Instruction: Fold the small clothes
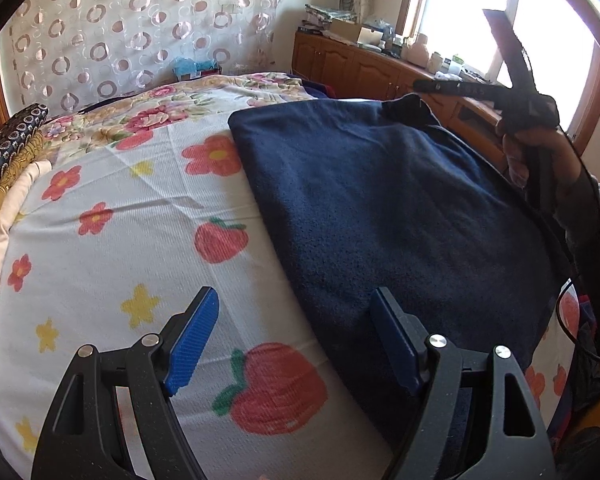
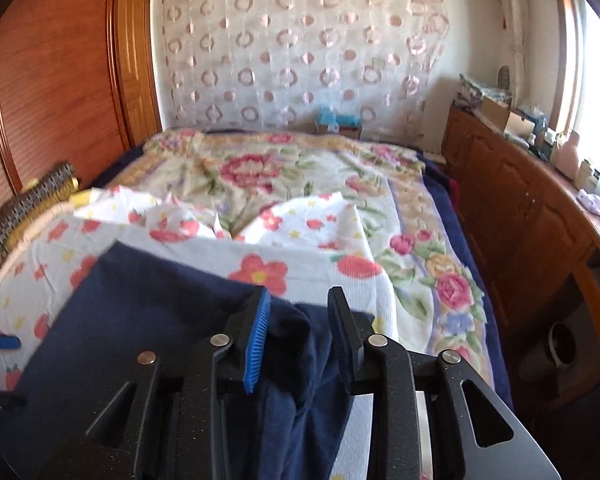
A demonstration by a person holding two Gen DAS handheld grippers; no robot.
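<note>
Dark navy blue fleece garment (image 1: 380,216): lay spread flat on the white bed sheet printed with red strawberries, red flowers and yellow stars (image 1: 140,224), filling the centre of the left wrist view out toward 3 o'clock, its left edge running from 12 toward 6 o'clock. Left gripper (image 1: 296,340): black frame with blue ribbed pads, at 6 o'clock in its own view, jaws set wide apart and clamped on nothing; the left pad hung over the sheet, the right pad over the garment's near edge, the edge running between them. Right gripper (image 2: 298,336): at 6 o'clock in the right wrist view, jaws partly apart, a bunched fold of the navy garment (image 2: 160,312) lying between them; the cloth rested against the left blue pad, with a gap showing at the right pad, so no clamp was evident. In the left wrist view the same gripper appeared at 2 o'clock, carried by a person's hand (image 1: 528,152) above the garment's far corner. Floral blanket with pink roses (image 2: 260,168): covered the bed beyond the sheet, toward 12 o'clock. Folded patterned fabrics in dark blue and yellow (image 1: 8,152): stacked at 9 o'clock beside the sheet. Sheer curtain with pink rings (image 2: 300,52): hung behind the bed. Wooden cabinet (image 2: 520,208) with a cluttered top: stood along 3 o'clock under the window.
</note>
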